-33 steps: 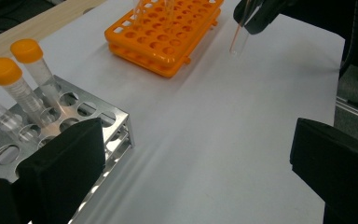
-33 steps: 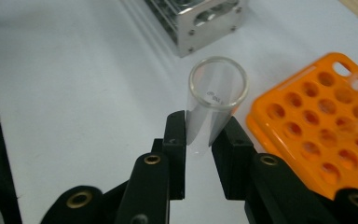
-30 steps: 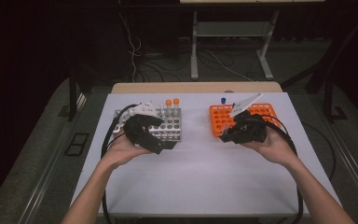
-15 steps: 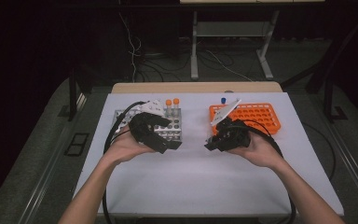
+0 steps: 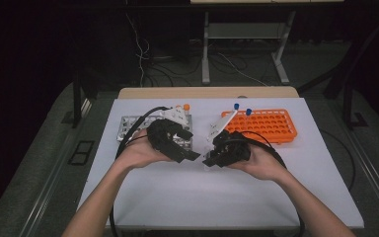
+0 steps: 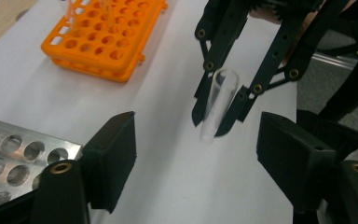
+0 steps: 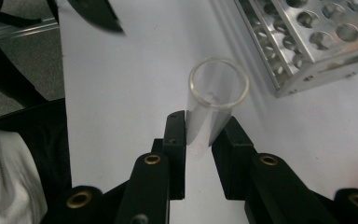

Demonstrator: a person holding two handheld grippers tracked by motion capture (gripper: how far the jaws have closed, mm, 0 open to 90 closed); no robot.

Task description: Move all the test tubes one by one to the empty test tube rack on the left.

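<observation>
A white-topped bench stands in a dark room, with table legs and loose cables on the floor behind it. Two racks sit at the far side of the bench: a metal rack on the left, carrying an orange-capped tube, and an orange rack on the right, carrying two blue-capped tubes. The work in hand appears to be a transfer of a clear, uncapped test tube between the racks, judged to be at mid-stage: the tube is out of both racks and is held above the bare bench between them, and its seating in a rack hole is still to be done. The right tool is pressed together on the test tube, pinching it near the lower end; in the right gripper view the open mouth of the tube rises above the pads, with the corner of the metal rack beyond it. The left tool is spread, its jaws have just been closing, and nothing lies between them; in the left gripper view the tube hangs ahead of the pads without contact. A handover to the left tool looks likely.
</observation>
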